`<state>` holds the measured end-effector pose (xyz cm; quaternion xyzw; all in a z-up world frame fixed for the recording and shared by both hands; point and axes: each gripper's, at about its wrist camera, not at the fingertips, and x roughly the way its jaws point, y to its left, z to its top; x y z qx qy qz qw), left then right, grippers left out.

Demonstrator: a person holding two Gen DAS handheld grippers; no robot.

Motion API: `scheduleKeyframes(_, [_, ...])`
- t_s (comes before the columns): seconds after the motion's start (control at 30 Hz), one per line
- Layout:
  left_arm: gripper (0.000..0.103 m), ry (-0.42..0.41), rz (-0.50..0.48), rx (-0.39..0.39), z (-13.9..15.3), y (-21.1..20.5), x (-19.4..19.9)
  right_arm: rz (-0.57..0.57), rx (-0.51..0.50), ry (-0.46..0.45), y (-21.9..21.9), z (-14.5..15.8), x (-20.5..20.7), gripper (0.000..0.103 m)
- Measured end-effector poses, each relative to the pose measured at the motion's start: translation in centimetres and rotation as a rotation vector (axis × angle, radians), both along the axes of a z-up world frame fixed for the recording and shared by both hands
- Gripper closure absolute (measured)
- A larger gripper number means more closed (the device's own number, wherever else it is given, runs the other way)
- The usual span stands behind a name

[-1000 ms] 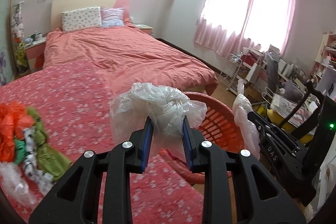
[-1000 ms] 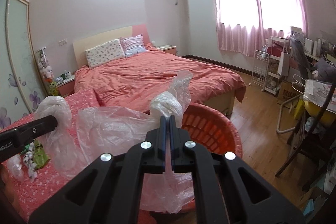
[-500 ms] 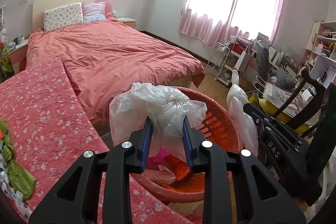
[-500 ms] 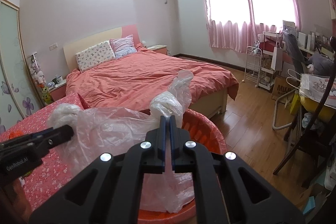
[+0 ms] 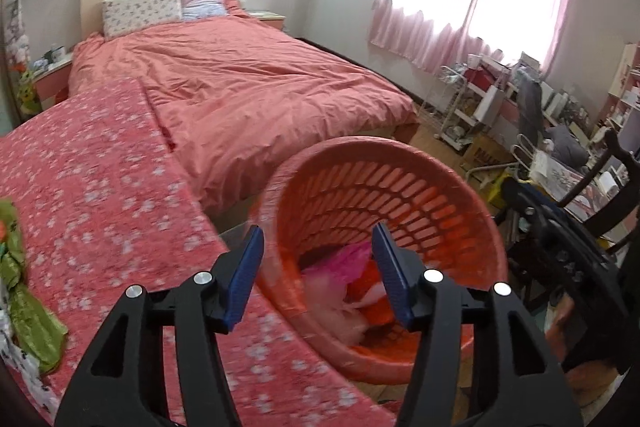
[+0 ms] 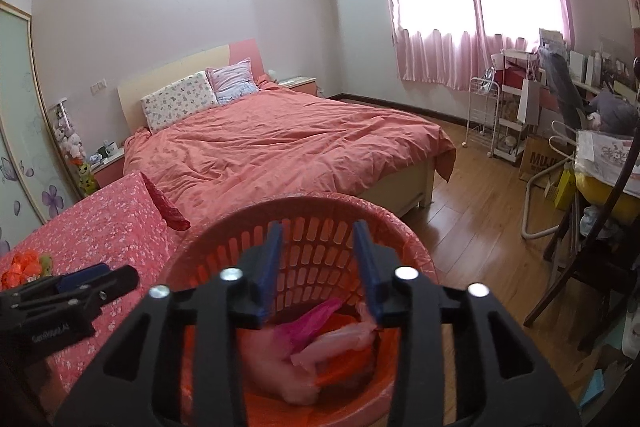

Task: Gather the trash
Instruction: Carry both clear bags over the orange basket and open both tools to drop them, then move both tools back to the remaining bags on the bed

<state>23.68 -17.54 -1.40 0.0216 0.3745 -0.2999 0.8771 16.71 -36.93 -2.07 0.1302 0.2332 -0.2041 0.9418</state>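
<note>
The orange basket (image 5: 400, 187) stands just beside the counter (image 5: 100, 195), which is covered in a red flowered cloth, and in front of the foot of the bed (image 5: 256, 87). Inside the basket lies the trash (image 6: 316, 343): crumpled pale and pink plastic bags on orange pieces, piled at the bottom.

The left gripper (image 5: 318, 267) hangs over the basket's near rim with its blue-padded fingers spread wide and nothing between them. The right gripper (image 6: 318, 267) is above the basket's mouth, looking down into it, its fingers likewise parted and holding nothing.

On the counter, well apart from the basket toward the far left edge, more trash remains: a green wrapper (image 5: 24, 307) and an orange crumpled piece (image 6: 20, 267). The left gripper shows in the right wrist view just beside the basket, above the counter.
</note>
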Motion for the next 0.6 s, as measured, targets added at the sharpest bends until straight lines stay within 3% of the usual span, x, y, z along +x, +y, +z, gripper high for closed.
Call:
scheduleKeyframes(0.1, [0.045, -0.005, 0.047, 0.015, 0.1, 1.4, 0.0, 0.001, -0.023, -0.002, 0.5, 0.2, -0.3, 0.050])
scheduleKeyframes(0.37, [0.045, -0.053, 0.180, 0.046, 1.9, 8.0, -1.0, 0.073, -0.024, 0.001, 4.2, 1.5, -0.2, 0.050])
scheduleKeyframes(0.6, [0.045, -0.097, 0.348, 0.067, 3.9, 15.9, -3.3, 0.220, -0.049, 0.008, 11.0, 2.6, 0.6, 0.050])
